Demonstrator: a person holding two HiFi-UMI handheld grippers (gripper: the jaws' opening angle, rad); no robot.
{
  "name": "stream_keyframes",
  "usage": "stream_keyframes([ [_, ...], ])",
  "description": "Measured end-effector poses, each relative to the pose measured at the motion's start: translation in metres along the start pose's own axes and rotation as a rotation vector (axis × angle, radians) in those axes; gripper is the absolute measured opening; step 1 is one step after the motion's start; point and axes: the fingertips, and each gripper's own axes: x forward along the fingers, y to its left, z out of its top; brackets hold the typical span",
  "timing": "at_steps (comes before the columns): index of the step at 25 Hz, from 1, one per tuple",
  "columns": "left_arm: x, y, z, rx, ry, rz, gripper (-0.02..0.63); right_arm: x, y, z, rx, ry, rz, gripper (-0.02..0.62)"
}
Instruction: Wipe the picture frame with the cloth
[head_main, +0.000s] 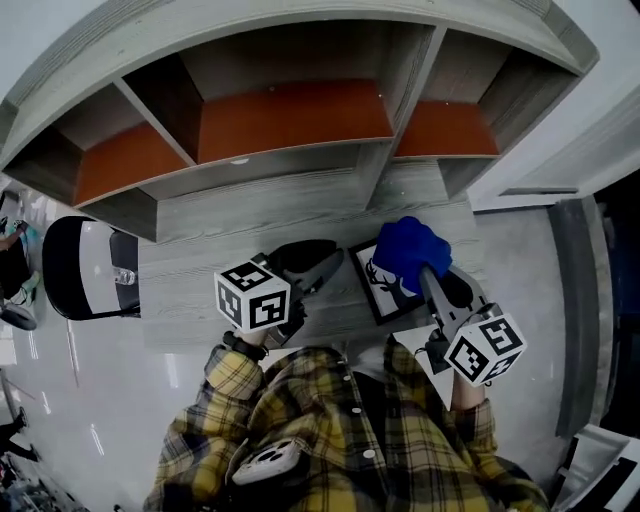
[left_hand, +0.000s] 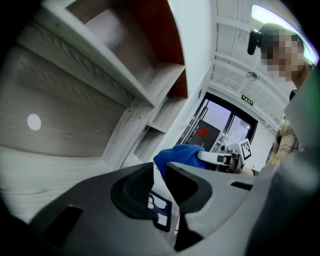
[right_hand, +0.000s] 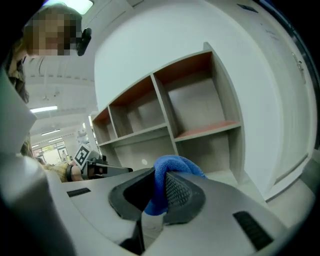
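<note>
Frame (head_main: 380, 287) lies on the table (head_main: 250, 222). Left gripper (head_main: 330, 262) is at the frame's left edge, jaws narrow and pinching that edge. Right gripper (right_hand: 159, 192) has its jaws clamped on the blue cloth (head_main: 408, 250), which rests on the frame's upper right part.

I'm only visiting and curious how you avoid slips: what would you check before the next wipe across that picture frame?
1. Cloth held: ok. The right gripper has its fingers shut on the blue cloth.
2. Cloth on target: ok. In the head view it rests over the picture frame.
3. Frame steadied: cannot tell. The left gripper has its fingers slightly apart, with the frame's corner showing in the gap; no firm pinch is clear.
4. Frame supported: ok. It appears to lie on the grey desk.
5. Grippers apart: ok. They work from opposite sides of the frame.
</note>
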Motion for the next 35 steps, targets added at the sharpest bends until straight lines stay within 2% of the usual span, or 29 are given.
stream_keyframes([
  [3,-0.022,-0.018,0.011,0.111,0.01,0.044,0.035,0.002,0.028,0.024,-0.035,-0.042,0.061,0.049],
  [5,-0.035,-0.027,0.014,0.151,0.013,0.073,0.015,0.002,0.043,0.032,-0.054,-0.06,0.096,0.048],
  [9,-0.058,-0.044,0.02,0.15,-0.025,0.067,0.006,0.002,0.066,0.035,-0.07,-0.071,0.144,0.049],
  [15,-0.071,-0.058,0.016,0.17,-0.035,0.035,0.006,0.002,0.088,0.025,-0.087,-0.056,0.202,0.048],
  [20,-0.076,-0.062,0.02,0.168,-0.052,0.029,0.005,-0.003,0.09,0.025,-0.104,-0.049,0.203,0.048],
  [29,-0.084,-0.058,0.032,0.191,-0.117,0.066,0.005,-0.002,0.095,0.017,-0.117,-0.03,0.2,0.048],
  [35,-0.074,-0.058,0.032,0.242,-0.077,0.039,0.006,-0.002,0.094,0.01,-0.118,-0.023,0.199,0.048],
])
